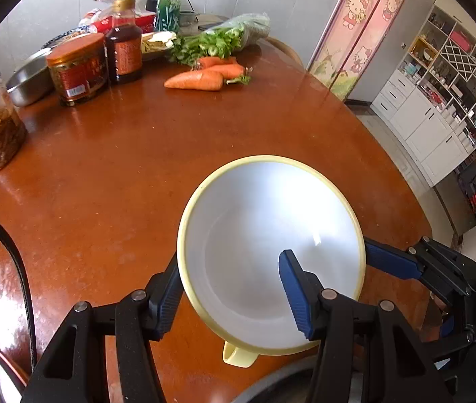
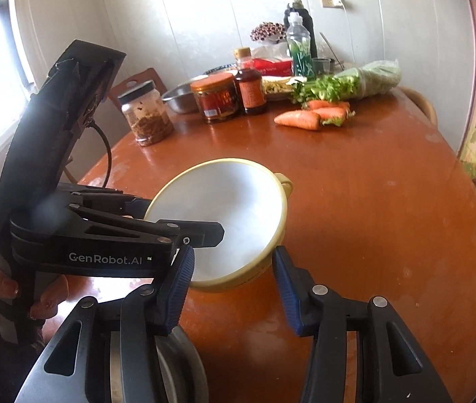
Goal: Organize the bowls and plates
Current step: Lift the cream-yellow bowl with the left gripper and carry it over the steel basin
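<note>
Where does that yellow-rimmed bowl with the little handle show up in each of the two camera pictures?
Left wrist view: the bowl sits low and centre-right, and the left claw straddles its rim, one finger inside.
Right wrist view: the bowl sits centre-left, just beyond the open right claw.
Shared landmark: the carrots lying farther back on the table.

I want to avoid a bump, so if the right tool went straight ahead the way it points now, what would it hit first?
Most likely the yellow-rimmed white bowl: its near rim sits just ahead of the open right tool, roughly between the fingers. The left tool grips that bowl's wall on the left, so it is close too, though depth is unclear.
</note>
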Demonstrator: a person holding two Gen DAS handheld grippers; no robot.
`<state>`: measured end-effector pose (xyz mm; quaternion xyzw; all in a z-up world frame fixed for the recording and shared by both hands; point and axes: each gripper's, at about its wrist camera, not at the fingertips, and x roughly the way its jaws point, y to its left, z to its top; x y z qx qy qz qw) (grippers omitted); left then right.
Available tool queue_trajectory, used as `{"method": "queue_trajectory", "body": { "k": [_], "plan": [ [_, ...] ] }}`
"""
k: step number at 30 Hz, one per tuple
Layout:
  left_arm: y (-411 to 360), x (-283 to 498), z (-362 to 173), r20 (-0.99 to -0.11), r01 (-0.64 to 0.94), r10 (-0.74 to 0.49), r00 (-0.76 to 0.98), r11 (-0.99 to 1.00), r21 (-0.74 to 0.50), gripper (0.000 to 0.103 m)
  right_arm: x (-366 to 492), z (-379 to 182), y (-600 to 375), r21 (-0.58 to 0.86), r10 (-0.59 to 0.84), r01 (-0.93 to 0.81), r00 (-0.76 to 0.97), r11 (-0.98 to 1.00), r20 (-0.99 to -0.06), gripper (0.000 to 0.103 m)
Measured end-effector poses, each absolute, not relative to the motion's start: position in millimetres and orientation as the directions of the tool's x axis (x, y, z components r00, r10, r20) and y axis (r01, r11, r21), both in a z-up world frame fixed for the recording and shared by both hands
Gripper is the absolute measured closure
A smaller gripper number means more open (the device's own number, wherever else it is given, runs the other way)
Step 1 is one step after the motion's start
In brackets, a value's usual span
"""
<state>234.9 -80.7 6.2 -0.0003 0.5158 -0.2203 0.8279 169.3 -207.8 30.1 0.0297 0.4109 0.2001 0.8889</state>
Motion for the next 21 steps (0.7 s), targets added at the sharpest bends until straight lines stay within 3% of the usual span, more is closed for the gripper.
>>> {"method": "queue_trajectory", "body": {
  "k": [21],
  "plan": [
    [-67, 194, 41, -0.812, 0.299, -0.364, 0.456, 0.922, -0.245, 0.048, 135, 65, -202, 0.194, 0.421, -0.401, 0.622, 0.896, -0.660, 0.052]
  ]
}}
